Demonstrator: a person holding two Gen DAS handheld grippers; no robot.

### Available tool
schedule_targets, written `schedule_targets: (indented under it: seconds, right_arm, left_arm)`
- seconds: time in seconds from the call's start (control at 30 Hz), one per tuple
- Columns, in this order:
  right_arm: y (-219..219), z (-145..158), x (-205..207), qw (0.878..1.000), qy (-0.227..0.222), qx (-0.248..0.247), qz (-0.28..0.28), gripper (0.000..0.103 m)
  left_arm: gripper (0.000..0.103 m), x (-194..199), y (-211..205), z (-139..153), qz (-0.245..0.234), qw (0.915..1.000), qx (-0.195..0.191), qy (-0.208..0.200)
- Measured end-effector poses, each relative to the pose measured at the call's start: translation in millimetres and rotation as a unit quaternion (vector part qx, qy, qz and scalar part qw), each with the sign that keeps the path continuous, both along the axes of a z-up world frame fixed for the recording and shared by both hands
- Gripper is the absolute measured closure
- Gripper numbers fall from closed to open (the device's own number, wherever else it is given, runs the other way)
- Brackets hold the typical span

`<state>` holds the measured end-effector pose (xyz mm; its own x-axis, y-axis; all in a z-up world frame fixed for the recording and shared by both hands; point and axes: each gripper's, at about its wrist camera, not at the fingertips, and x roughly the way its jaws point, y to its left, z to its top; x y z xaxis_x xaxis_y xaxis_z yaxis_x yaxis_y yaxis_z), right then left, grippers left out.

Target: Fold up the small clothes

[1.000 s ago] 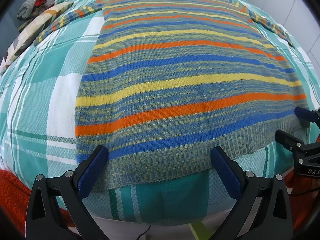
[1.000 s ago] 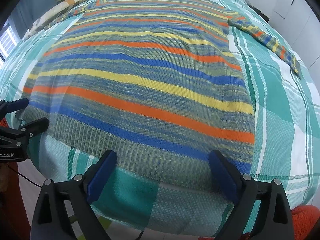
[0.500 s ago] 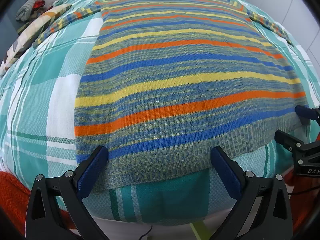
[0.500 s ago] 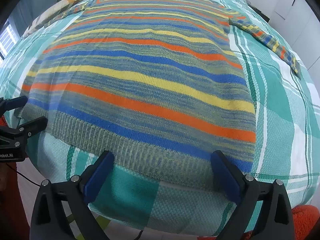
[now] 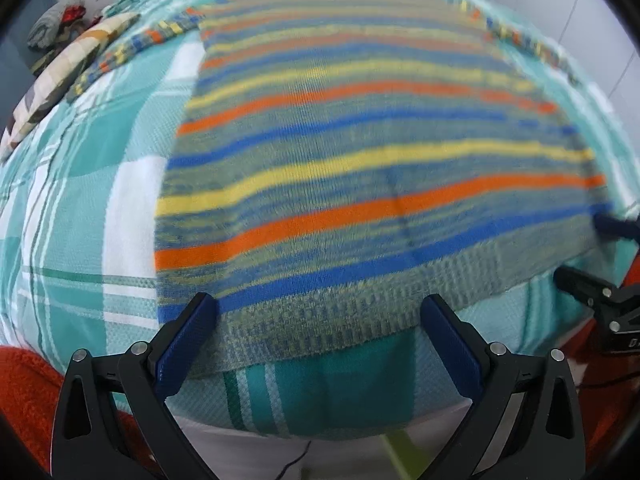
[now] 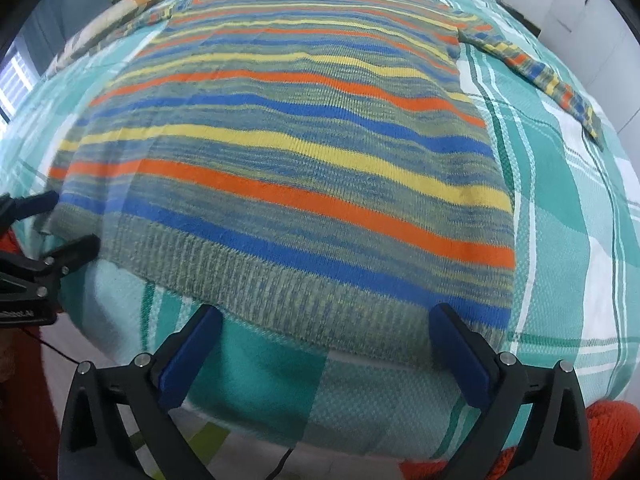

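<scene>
A knitted sweater (image 5: 360, 184) with orange, yellow and blue stripes lies flat on the bed, sleeves spread out, ribbed hem toward me; it also fills the right wrist view (image 6: 304, 160). My left gripper (image 5: 318, 316) is open, its blue pads at the hem near the sweater's left corner. My right gripper (image 6: 326, 326) is open, its pads at the hem near the right corner. Each gripper shows in the other's view: the right one (image 5: 588, 252) at the right edge, the left one (image 6: 60, 220) at the left edge.
The bed cover (image 5: 76, 208) is teal and white plaid. A patterned pillow (image 5: 68, 68) and bundled clothes (image 5: 60, 24) lie at the far left. An orange rug (image 5: 24, 396) lies on the floor below the bed edge. A white wall or cabinets (image 6: 592, 8) stand at the far right.
Both grippers have moved slightly forward and down toward the hem; the left view is motion-blurred. The sweater has not moved and both grippers stay open.
</scene>
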<state>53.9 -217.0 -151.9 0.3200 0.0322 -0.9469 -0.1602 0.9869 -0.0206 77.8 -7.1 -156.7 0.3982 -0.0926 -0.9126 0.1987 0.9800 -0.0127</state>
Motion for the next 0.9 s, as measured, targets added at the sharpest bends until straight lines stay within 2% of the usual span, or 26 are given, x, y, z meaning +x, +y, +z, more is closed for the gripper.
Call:
schedule_targets:
  seconds: [0.1, 0.27, 0.33, 0.43, 0.47, 0.53, 0.57, 0.63, 0.77, 0.87, 0.9]
  right_arm:
    - [-17.7, 19.6, -1.5, 0.998, -0.013, 0.063, -0.022, 0.001]
    - [-76.2, 63.2, 18.6, 0.988, -0.073, 0.125, -0.062, 0.001]
    - [-122.1, 82.5, 40.5, 0.978, -0.097, 0.154, -0.100, 0.001]
    - [-196.3, 112.0, 76.4, 0.956, -0.148, 0.192, -0.167, 0.001]
    - [-234.8, 122.3, 94.9, 0.944, -0.168, 0.199, -0.202, 0.001]
    - [-280.7, 127.3, 122.4, 0.930, -0.172, 0.217, -0.242, 0.002]
    - [-314.2, 118.8, 137.2, 0.914, -0.162, 0.245, -0.280, 0.003]
    - [-348.3, 97.8, 149.5, 0.885, -0.145, 0.287, -0.336, 0.008]
    - [-370.6, 21.6, 163.7, 0.821, -0.069, 0.392, -0.409, 0.016]
    - [-372.5, 7.0, 177.2, 0.803, -0.097, 0.413, -0.420, 0.017]
    - [-375.0, 5.8, 182.0, 0.792, -0.116, 0.417, -0.431, 0.018]
  left_arm:
    - [0.001, -1.4, 9.7, 25.4, 0.012, 0.9976, -0.046, -0.050]
    - [0.001, 3.6, 28.2, 57.2, 0.047, 0.9877, -0.055, -0.139]
    - [0.001, 5.1, 36.1, 61.6, 0.058, 0.9844, -0.057, -0.156]
    - [0.001, 6.3, 45.0, 58.7, 0.076, 0.9823, -0.054, -0.163]
    - [0.001, 9.0, 46.6, 56.3, 0.080, 0.9824, -0.055, -0.159]
    - [0.001, 14.3, 51.1, 49.4, 0.088, 0.9834, -0.060, -0.147]
    - [0.001, 18.0, 52.1, 46.4, 0.092, 0.9838, -0.062, -0.141]
    - [0.001, 19.9, 53.6, 42.5, 0.097, 0.9840, -0.064, -0.135]
    - [0.001, 25.4, 55.2, 34.4, 0.103, 0.9852, -0.065, -0.121]
    - [0.001, 28.5, 55.6, 24.9, 0.106, 0.9871, -0.060, -0.104]
    - [0.001, 28.8, 56.0, 22.3, 0.108, 0.9874, -0.059, -0.099]
